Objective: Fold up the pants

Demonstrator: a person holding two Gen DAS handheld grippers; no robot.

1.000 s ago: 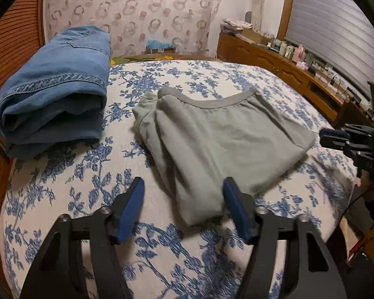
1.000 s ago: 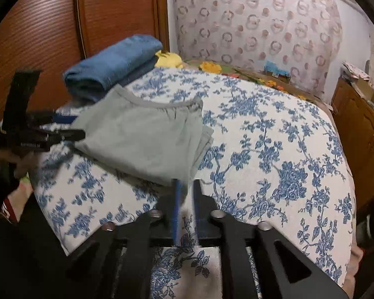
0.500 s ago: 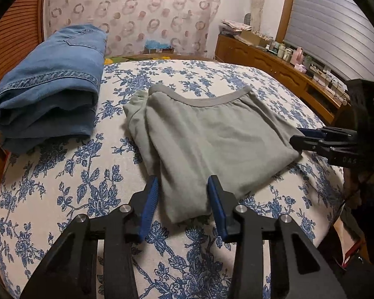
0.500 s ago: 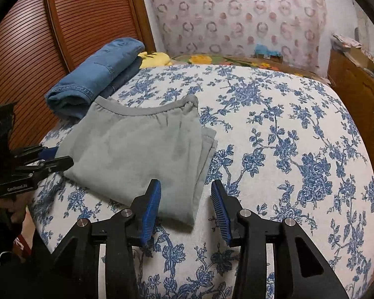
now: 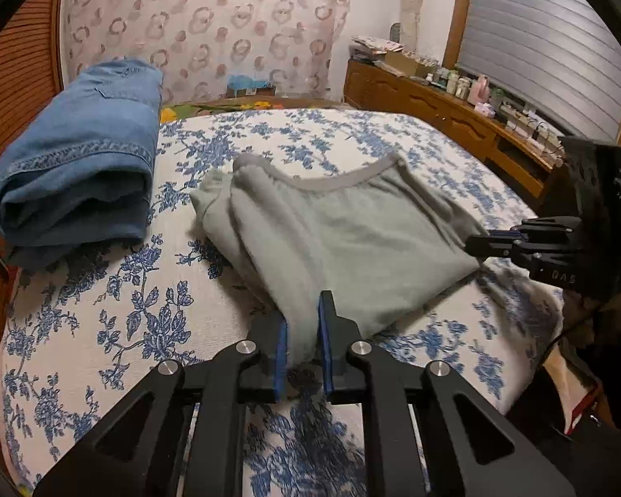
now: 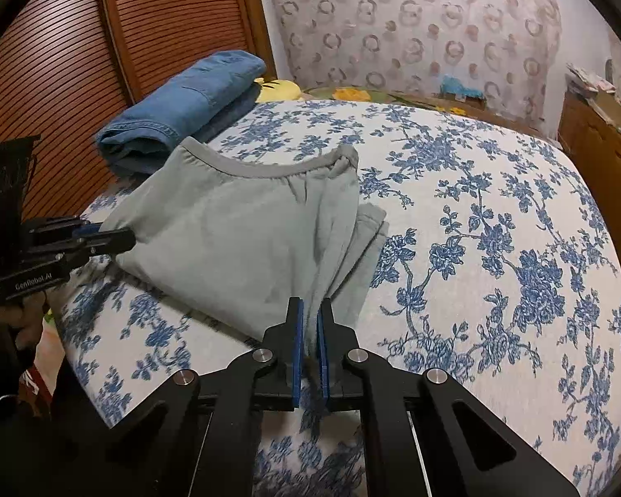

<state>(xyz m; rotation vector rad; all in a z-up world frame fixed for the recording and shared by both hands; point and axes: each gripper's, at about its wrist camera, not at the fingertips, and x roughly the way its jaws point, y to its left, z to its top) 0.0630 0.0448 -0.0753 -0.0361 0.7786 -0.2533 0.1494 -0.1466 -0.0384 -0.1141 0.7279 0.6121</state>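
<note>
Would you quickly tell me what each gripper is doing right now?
Left gripper: just closed, clamped on the grey pants.
Right gripper: just closed, clamped on the grey pants too.

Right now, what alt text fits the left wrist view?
The left claw is shut on the near corner of the grey pants, on a blue-flowered bedspread. The right claw grips their right edge; folded jeans lie left.

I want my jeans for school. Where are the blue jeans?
The folded blue jeans lie on the flowered bedspread at its far left in both views, against the wooden slatted door, just beyond the grey pants.
</note>
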